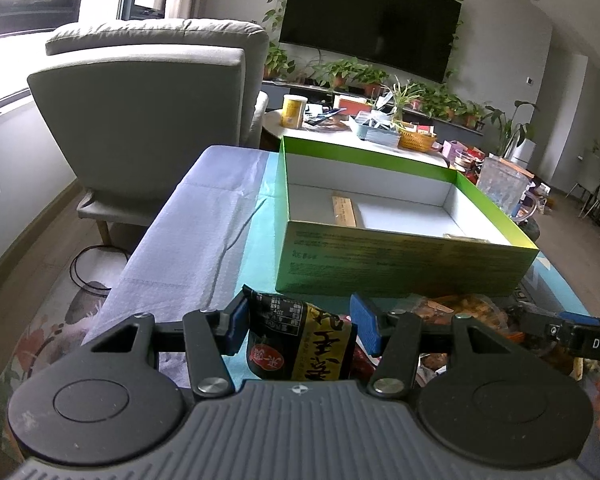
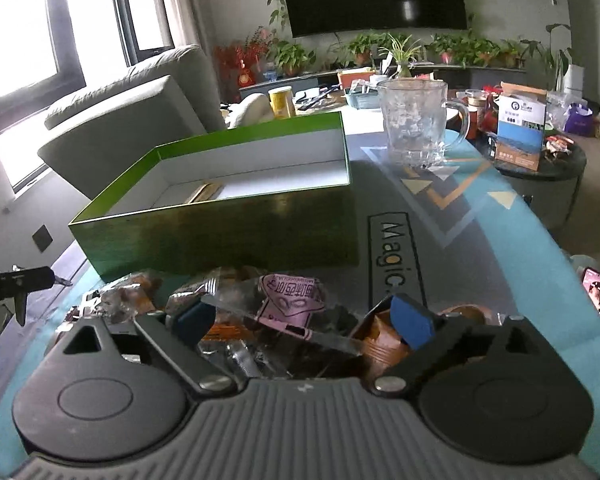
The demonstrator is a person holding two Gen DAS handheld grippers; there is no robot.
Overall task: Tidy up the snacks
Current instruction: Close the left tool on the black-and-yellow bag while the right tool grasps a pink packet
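Note:
A green box with a white inside stands open on the table; it also shows in the right wrist view. A tan snack stick lies inside it. My left gripper is shut on a black and yellow snack packet, just in front of the box. My right gripper is open over a pile of clear snack packets, with a pink-labelled packet between its fingers. The pile shows at the right of the left wrist view.
A glass mug stands behind and right of the box. A grey armchair is at the left. A round side table with a blue carton is at the right. A cluttered table with a yellow can is behind.

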